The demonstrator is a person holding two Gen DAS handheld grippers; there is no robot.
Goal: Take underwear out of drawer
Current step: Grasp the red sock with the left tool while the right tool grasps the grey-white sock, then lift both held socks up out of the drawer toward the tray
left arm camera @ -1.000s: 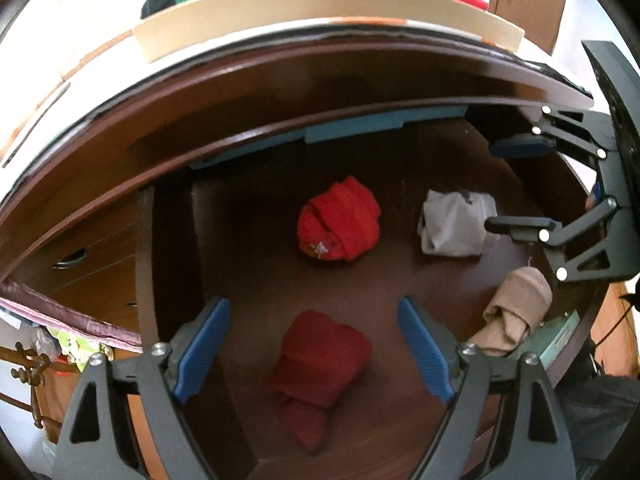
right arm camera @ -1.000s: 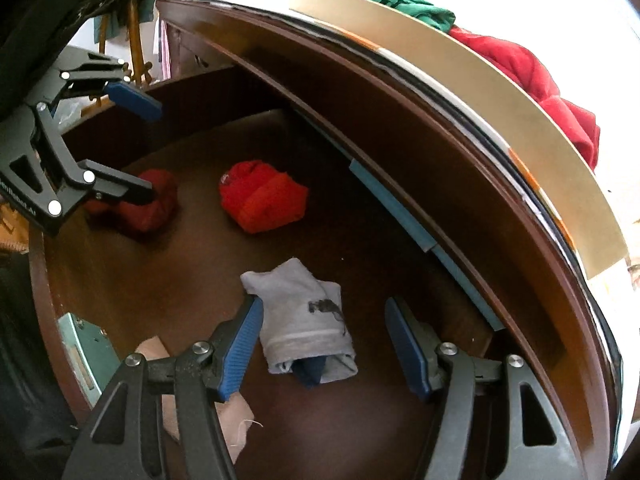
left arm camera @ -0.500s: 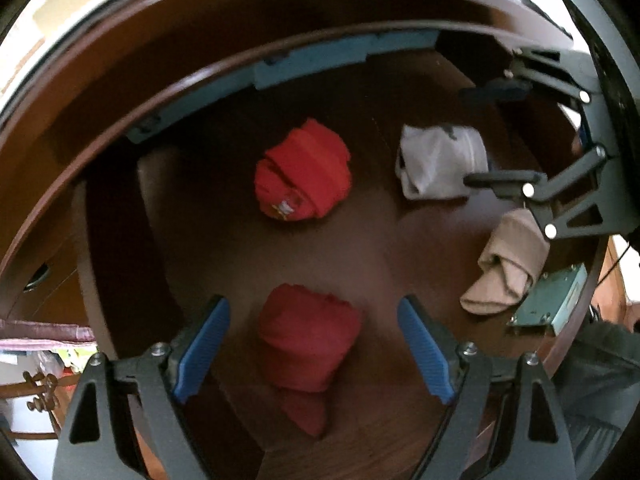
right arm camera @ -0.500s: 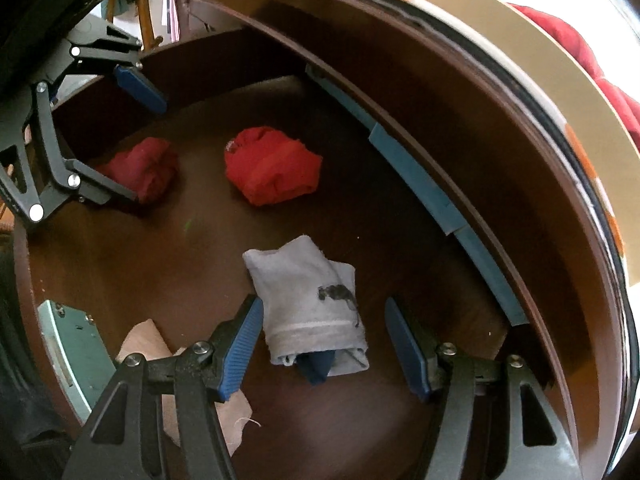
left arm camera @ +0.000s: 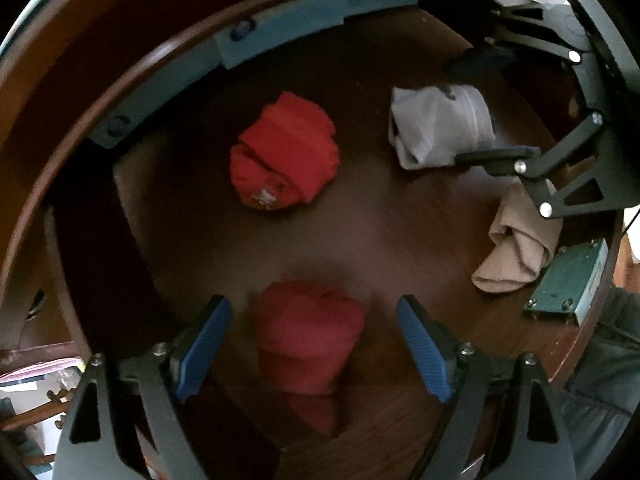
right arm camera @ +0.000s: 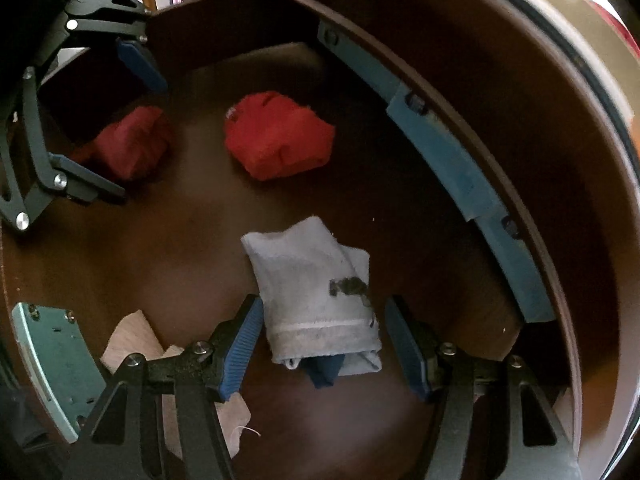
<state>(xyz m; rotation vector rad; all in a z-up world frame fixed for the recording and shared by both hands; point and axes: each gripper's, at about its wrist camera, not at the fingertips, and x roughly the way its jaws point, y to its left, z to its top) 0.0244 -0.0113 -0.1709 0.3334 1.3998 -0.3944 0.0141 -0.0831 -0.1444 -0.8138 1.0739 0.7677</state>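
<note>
Inside the open wooden drawer (left arm camera: 380, 220) lie folded underwear bundles. A dark red roll (left arm camera: 308, 336) sits between the blue pads of my left gripper (left arm camera: 312, 304), whose jaws are closing; the pads stand apart from it. A bright red bundle (left arm camera: 286, 152) lies beyond it. My right gripper (right arm camera: 324, 304) is open and straddles a grey-white bundle (right arm camera: 312, 292) with a dark print; its left pad is close to the cloth's edge and the right pad is apart. A beige bundle (right arm camera: 132, 336) lies to that gripper's left, partly hidden by its finger.
Blue strips (left arm camera: 280, 28) run along the drawer's back wall. A green metal lock plate (left arm camera: 568, 284) is fixed inside the front panel. Both grippers point down into the drawer, the right gripper (left arm camera: 456, 112) reaching in from the right side. Cluttered items (left arm camera: 32, 392) show outside at lower left.
Both grippers have sunk deeper into the drawer and tipped further down. The dresser top and its clothes have left view. The red roll and the grey-white bundle now sit larger between the pads.
</note>
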